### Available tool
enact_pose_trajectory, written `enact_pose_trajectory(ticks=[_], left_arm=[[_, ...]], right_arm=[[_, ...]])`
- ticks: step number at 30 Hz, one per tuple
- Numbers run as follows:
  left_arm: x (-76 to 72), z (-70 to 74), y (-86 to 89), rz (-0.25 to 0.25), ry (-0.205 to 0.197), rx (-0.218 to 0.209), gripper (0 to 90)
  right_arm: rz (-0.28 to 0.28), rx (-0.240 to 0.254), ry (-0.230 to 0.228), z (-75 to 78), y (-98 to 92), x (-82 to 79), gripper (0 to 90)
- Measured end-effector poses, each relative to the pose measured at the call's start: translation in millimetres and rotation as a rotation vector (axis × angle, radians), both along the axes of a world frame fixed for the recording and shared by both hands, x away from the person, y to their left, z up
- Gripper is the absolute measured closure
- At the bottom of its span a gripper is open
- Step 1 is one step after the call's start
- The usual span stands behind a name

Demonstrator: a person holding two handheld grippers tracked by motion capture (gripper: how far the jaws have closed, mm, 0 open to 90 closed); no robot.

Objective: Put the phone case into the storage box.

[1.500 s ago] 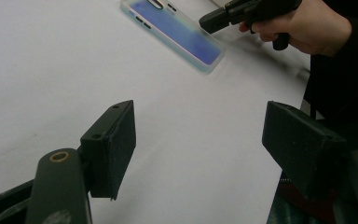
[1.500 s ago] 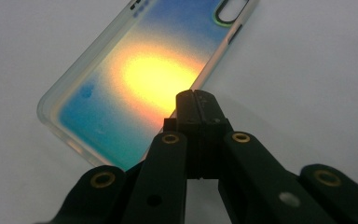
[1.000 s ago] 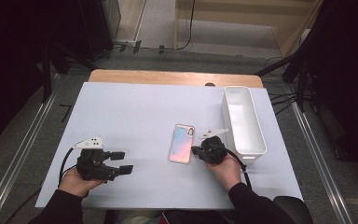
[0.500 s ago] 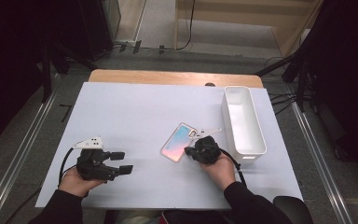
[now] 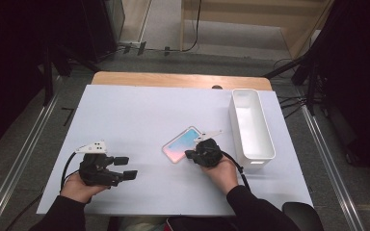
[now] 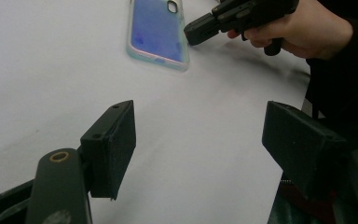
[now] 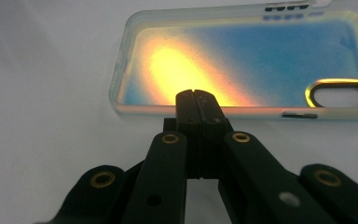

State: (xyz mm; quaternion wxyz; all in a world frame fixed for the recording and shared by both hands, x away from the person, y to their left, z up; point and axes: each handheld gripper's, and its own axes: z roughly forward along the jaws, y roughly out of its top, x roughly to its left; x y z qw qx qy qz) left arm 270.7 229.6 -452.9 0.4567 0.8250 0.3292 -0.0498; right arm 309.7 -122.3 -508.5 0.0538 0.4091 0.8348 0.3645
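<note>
A clear phone case [image 5: 182, 143] with a blue-pink sheen lies flat and slanted on the white table, open side up, near the middle front. My right gripper [image 5: 189, 155] is shut with nothing between its jaws. In the right gripper view its closed tip [image 7: 196, 93] meets the long near edge of the case [image 7: 242, 60]. The left gripper view has the same case [image 6: 158, 30] farther off, with the right gripper [image 6: 189, 35] against its corner. My left gripper [image 5: 125, 167] rests at the front left, jaws [image 6: 200, 135] standing open and empty over bare table.
A long white bin [image 5: 257, 161] stands at the right side of the table, close behind my right hand. The white sheet [image 5: 139, 110] covers the table, with a wooden strip [image 5: 173, 79] along the far edge. Dark stands and cables lie on the floor around.
My right gripper has shifted a little left against the case, and the case has swung from nearly straight to slanted, its far end toward the bin. The left hand has stayed still.
</note>
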Motion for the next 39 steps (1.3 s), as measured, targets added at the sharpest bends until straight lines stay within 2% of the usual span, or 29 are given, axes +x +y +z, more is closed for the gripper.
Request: enact_pose_trajectory(ticks=[5, 11, 14, 15, 18, 22, 24, 25, 26, 27, 28, 31, 32, 35, 39], left_arm=[[0.0, 0.2, 0.4, -0.001, 0.001, -0.001, 25.8], [0.0, 0.3, 0.8, -0.001, -0.003, 0.000, 25.8], [-0.1, 0.4, 0.8, -0.002, -0.004, -0.002, 25.8], [0.0, 0.3, 0.8, -0.004, 0.001, 0.000, 25.7], [-0.2, 0.3, 0.3, -0.004, -0.001, 0.003, 25.7], [-0.3, 0.0, -0.1, -0.005, 0.000, 0.001, 25.7], [-0.2, 0.1, 0.0, -0.002, 0.000, 0.003, 25.7], [-0.1, 0.0, 0.0, -0.003, 0.000, 0.002, 25.7], [-0.1, 0.0, 0.0, -0.004, -0.002, 0.004, 25.8], [-0.1, 0.0, 0.0, -0.004, -0.002, 0.004, 25.7], [-0.1, -0.1, -0.1, -0.005, -0.002, 0.001, 25.7], [-0.2, 0.0, 0.1, -0.006, 0.000, 0.001, 25.7], [-0.3, 0.2, 0.1, -0.005, 0.000, 0.003, 25.8], [-0.1, 0.2, 0.2, -0.007, -0.002, 0.003, 25.7], [0.1, -0.2, -0.4, -0.006, -0.001, 0.005, 25.7]], right_arm=[[0.007, 0.008, 0.006, 1.2, -1.0, -0.5, 87.4], [0.022, 0.061, -0.006, 15.1, -3.9, -4.8, 78.6], [0.043, 0.101, 0.002, 22.1, -7.7, -6.4, 67.3], [0.061, 0.116, -0.001, 27.0, -9.6, -8.4, 60.6], [0.083, 0.119, -0.012, 31.5, -11.9, -10.7, 56.2], [0.114, 0.160, -0.009, 38.7, -17.3, -15.3, 42.0], [0.147, 0.184, -0.035, 42.2, -22.2, -18.6, 31.1], [0.147, 0.184, -0.035, 42.2, -22.2, -18.6, 31.1], [0.181, 0.183, -0.063, 43.8, -24.7, -21.4, 27.7], [0.181, 0.183, -0.063, 43.8, -24.7, -21.4, 27.7], [0.207, 0.178, -0.074, 47.5, -26.7, -24.5, 25.5], [0.206, 0.184, -0.092, 51.2, -29.9, -26.8, 24.3], [0.194, 0.197, -0.109, 53.4, -33.9, -29.4, 20.7], [0.206, 0.192, -0.104, 54.9, -41.1, -33.4, 20.1], [0.195, 0.194, -0.098, 56.3, -51.0, -37.6, 20.1]])
